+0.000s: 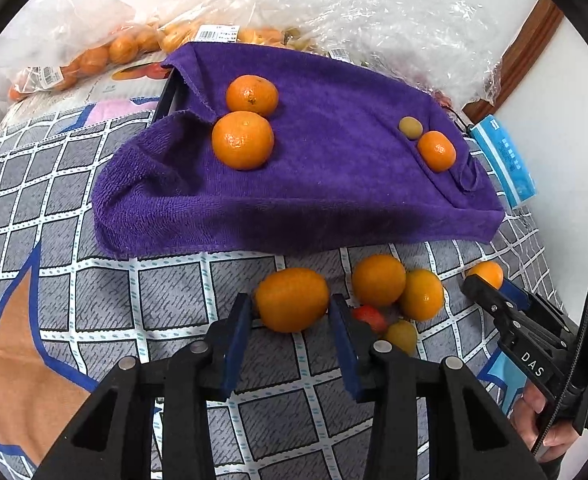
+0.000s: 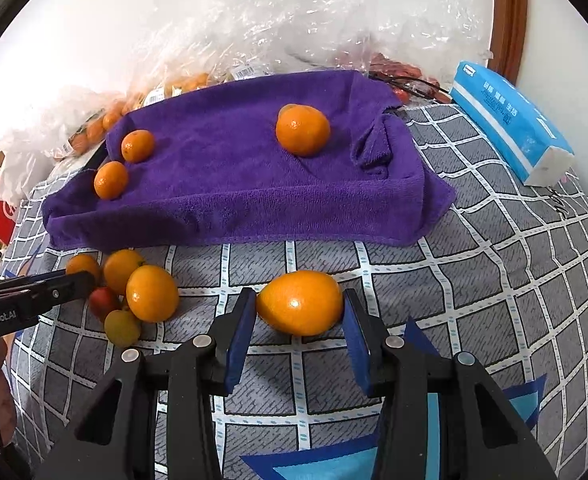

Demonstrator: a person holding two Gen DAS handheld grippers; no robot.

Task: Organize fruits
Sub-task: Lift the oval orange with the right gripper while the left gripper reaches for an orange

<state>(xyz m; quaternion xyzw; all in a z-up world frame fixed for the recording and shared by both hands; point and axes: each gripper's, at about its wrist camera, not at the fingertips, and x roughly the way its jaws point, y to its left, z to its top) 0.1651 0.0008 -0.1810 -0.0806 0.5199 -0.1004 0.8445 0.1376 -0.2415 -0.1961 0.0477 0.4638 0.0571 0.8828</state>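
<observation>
Straddling one orange apiece just in front of the purple towel (image 1: 313, 160) — left gripper (image 1: 290, 316) narrowed around its orange (image 1: 292, 298), pads at the skin, grip uncertain; right gripper (image 2: 297, 312) part open around the other orange (image 2: 299, 302), pads not quite touching. Could roll free on the soft quilt (image 2: 493, 280) — round fruit, pads off-centre.

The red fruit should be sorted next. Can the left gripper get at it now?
Probably not directly: the left gripper has an orange between its jaws, and the red fruit sits just outside them, wedged among other oranges and a yellowish fruit.
</observation>
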